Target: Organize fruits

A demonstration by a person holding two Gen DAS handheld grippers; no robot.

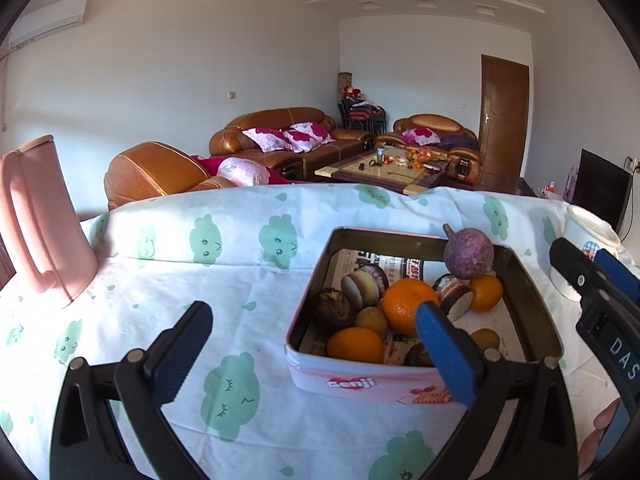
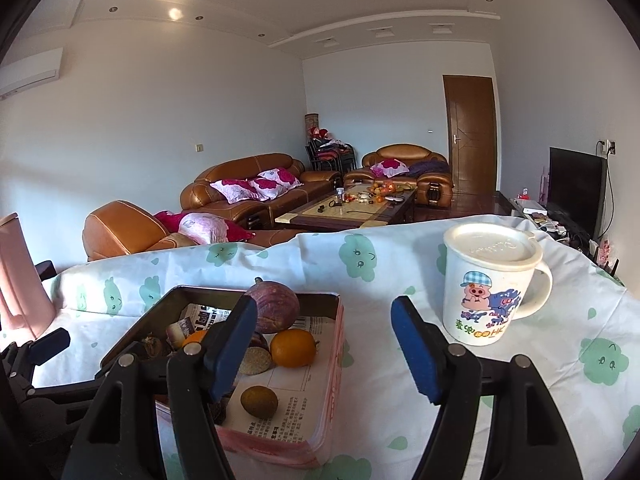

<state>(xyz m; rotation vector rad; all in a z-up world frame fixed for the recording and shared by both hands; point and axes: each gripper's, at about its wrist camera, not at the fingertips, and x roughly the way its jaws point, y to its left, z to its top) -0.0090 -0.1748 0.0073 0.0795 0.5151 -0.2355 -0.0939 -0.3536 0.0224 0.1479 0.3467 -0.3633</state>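
Your left gripper [image 1: 314, 338] was wide open and empty, its right finger over the pink tin [image 1: 360, 376] of fruits; the large orange [image 1: 406, 304] lay just ahead-right. Your right gripper [image 2: 324, 340], also open and empty, stood farther right, beside the tin.

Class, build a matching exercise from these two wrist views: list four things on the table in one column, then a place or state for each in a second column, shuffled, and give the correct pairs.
Column 1
1. purple fruit
2. white mug
3. pink jug
4. left claw

Column 2
A. open, holding nothing
B. at the far edge of the tin
C. right of the tin, lid on
D. far left on the tablecloth

Pairs: 1-B, 2-C, 3-D, 4-A
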